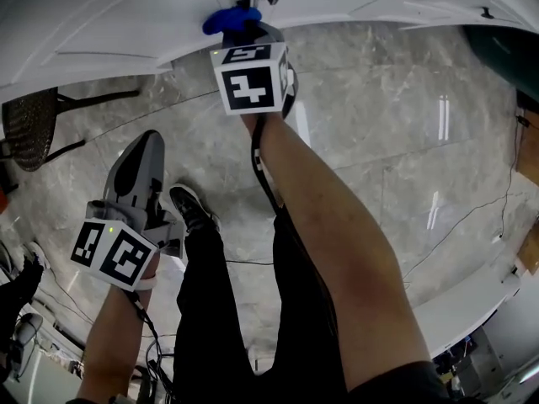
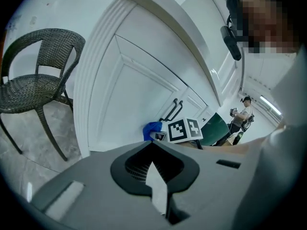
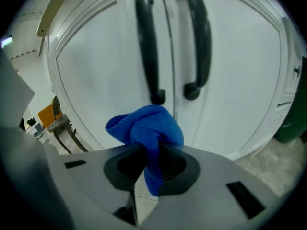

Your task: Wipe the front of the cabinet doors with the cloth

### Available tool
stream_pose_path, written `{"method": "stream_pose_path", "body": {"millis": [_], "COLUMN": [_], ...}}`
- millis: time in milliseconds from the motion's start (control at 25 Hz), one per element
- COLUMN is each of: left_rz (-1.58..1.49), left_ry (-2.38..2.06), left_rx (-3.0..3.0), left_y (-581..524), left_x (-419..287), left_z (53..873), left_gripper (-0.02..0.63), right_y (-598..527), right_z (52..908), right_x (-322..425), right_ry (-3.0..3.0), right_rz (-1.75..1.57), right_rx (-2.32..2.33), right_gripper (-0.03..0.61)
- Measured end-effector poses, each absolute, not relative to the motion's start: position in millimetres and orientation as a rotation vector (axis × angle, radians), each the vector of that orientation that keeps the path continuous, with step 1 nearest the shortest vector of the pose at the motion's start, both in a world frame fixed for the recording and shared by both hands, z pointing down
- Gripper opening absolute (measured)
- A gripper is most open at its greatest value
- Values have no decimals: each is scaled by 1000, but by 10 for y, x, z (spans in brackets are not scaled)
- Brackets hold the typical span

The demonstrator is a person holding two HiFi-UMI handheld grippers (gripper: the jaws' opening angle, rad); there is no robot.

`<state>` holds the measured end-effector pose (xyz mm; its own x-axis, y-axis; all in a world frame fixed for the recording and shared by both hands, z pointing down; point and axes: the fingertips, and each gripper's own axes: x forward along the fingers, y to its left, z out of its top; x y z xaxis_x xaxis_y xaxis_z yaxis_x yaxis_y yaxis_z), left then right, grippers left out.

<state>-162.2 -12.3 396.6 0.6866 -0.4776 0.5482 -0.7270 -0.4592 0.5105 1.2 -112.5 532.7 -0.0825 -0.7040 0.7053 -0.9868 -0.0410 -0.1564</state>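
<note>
One blue cloth (image 3: 146, 126) — pinched tight by right tool (image 3: 144, 150), bunched at cabinet doors (image 3: 96, 80) — left tool (image 2: 153, 147) closed, empty.

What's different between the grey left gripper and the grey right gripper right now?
The right gripper has its jaws clamped on a blue cloth; the left gripper has its jaws together on nothing. The right gripper is reached out close to the white cabinet doors, just below their black handles; the left gripper is held back from them, low beside the person's leg. Both share the same grey two-jaw design.
</note>
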Motion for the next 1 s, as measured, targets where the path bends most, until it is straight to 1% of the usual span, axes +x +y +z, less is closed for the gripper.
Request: {"method": "stream_pose_path", "body": {"millis": [200,360,480,840,1000], "left_rz": [438,421,415,408,407], "left_ry": [-889,-898,-906,-965,-1032], "left_rx": [2162,2147,2134,2074,2039], "left_y": [-66,-70,-73,-154,-215], "left_x": [-1410,-1517,-1733,-2663,-2998], "left_z": [3979,4029,4056,4159,4228], "left_gripper": [-2,-2,-1,-2,-2], "right_y": [-1023,-920,-892,-1257,-1436], "right_z": [5309,5376,5444,5596,5662], "right_x": [408,360,-90,-2200,-2613], "right_ry": [-1765,-1731,-1770,-2068,-2098], "right_rz": [909,933,940,979,1049], "right_rx": [1837,1861,1794,1512,1440], "right_gripper": [61,61,60,60,61]}}
